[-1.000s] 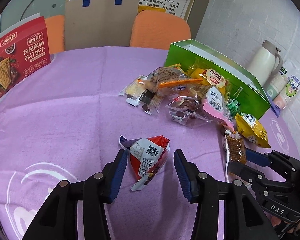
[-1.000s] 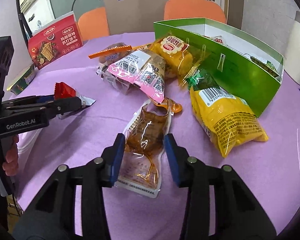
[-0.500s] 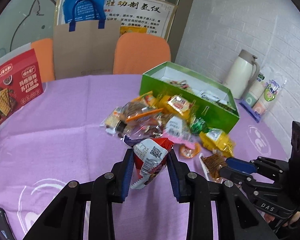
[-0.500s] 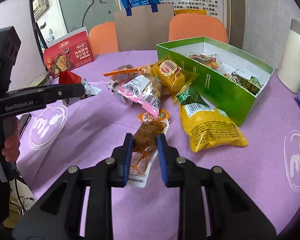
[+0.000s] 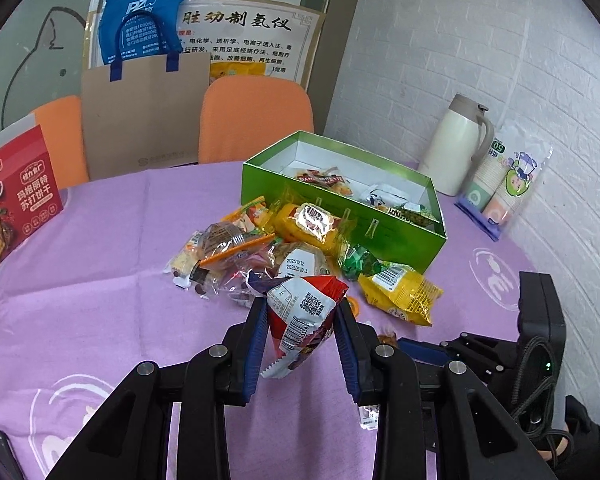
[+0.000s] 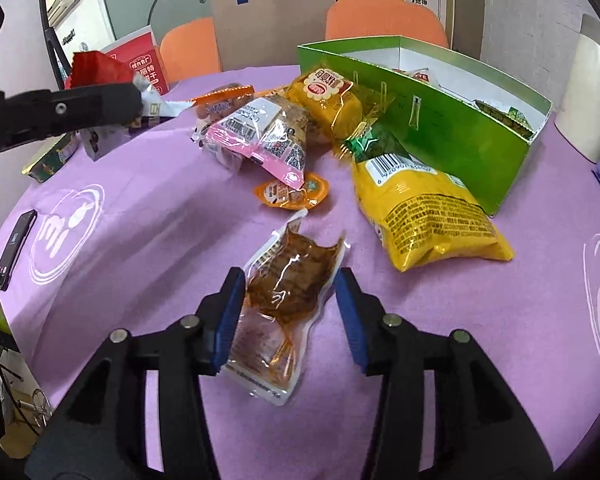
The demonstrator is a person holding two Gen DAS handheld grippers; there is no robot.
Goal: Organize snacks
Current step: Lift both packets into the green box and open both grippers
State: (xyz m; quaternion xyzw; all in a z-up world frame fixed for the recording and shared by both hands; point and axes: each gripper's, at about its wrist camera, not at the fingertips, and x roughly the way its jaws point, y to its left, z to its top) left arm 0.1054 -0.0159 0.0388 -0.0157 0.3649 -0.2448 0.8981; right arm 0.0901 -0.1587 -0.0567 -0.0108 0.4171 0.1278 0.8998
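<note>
Red-and-white snack packet (image 5: 300, 320) sits clamped in your left gripper (image 5: 302, 344), lifted off the purple tablecloth (image 5: 100, 288); your right gripper (image 6: 290, 312) stands apart around the clear brown-snack pouch (image 6: 284, 300), near the green box (image 6: 452, 128) far right.

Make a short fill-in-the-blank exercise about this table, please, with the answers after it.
1. The left gripper is shut on a ____ packet.
2. The brown packet lies between the open fingers of the ____ gripper.
3. The box with snacks inside is ____ in colour.
4. The tablecloth is ____.

Answers: red; right; green; purple
</note>
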